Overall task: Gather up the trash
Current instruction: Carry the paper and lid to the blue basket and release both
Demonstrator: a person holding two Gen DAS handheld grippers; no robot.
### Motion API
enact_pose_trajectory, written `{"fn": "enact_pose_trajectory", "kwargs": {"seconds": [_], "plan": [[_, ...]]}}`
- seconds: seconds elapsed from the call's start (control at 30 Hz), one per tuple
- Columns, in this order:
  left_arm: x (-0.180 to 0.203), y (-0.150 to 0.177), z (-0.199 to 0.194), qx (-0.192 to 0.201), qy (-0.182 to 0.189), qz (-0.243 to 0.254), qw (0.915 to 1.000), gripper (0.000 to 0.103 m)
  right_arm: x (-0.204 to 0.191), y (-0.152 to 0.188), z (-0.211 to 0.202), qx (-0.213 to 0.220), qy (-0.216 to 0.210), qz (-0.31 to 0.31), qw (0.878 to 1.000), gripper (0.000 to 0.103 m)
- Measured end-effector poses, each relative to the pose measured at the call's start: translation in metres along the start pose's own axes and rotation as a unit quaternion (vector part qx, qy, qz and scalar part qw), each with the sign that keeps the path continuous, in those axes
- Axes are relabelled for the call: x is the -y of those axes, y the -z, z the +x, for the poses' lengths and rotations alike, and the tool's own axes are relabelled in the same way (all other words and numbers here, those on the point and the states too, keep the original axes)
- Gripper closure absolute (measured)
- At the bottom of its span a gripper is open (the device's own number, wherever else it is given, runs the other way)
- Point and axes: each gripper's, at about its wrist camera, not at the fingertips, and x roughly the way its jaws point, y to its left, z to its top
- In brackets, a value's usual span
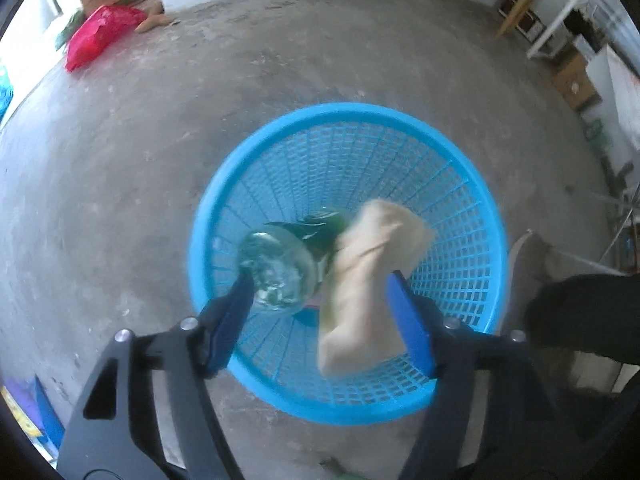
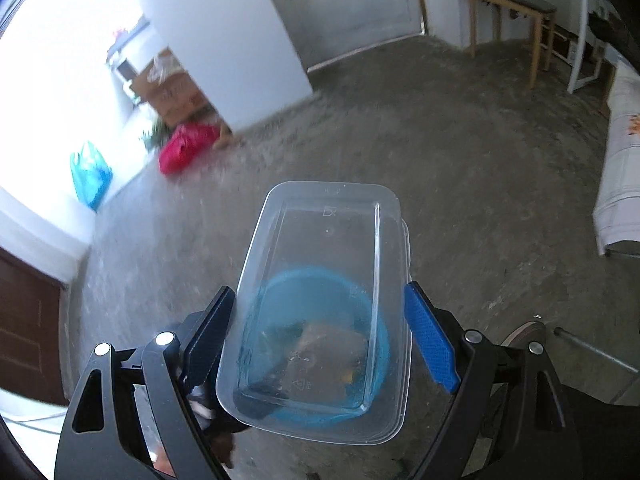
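Blue mesh basket (image 1: 280, 152) upright on concrete floor, holding a clear bottle with green label (image 1: 280, 268), base up, and a crumpled beige wrapper (image 1: 368, 280) to its right. Clear rectangular plastic container (image 2: 320, 300), empty, tilted above the basket.

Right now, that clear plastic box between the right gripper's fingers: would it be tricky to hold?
Probably light: the clear plastic box looks thin-walled and empty, the blue basket showing through it. Its glossy sides could be slippery. Thin plastic like this likely flexes if squeezed, so it may bow or pop loose.
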Motion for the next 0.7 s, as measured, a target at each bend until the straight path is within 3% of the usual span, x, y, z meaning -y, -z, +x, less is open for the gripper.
{"fn": "enact_pose_trajectory", "kwargs": {"seconds": [0.07, 0.13, 0.23, 0.43, 0.53, 0.7], "plan": [[-0.022, -0.001, -0.023, 0.033, 0.021, -0.032, 0.9987, 0.038, -0.002, 0.004, 0.02, -0.019, 0.012, -0.009, 1.0, 0.021], [-0.027, -0.002, -0.033, 0.057, 0.016, -0.058, 0.9965, 0.037, -0.005, 0.011, 0.042, -0.042, 0.018, -0.015, 0.999, 0.021], [-0.065, -0.004, -0.055, 0.088, 0.011, -0.105, 0.9905, 0.036, -0.008, 0.019, 0.073, -0.072, 0.022, -0.023, 0.997, 0.021], [-0.08, -0.004, -0.064, 0.099, 0.005, -0.138, 0.9855, 0.036, -0.02, 0.035, 0.133, -0.126, 0.026, -0.057, 0.99, 0.021], [-0.078, -0.005, -0.064, 0.097, 0.01, -0.149, 0.9841, 0.036, -0.023, 0.056, 0.166, -0.162, 0.025, -0.079, 0.983, 0.016], [-0.075, -0.009, -0.068, 0.106, 0.014, -0.144, 0.9839, 0.036, -0.02, 0.056, 0.167, -0.17, 0.014, -0.07, 0.983, 0.008]]}}
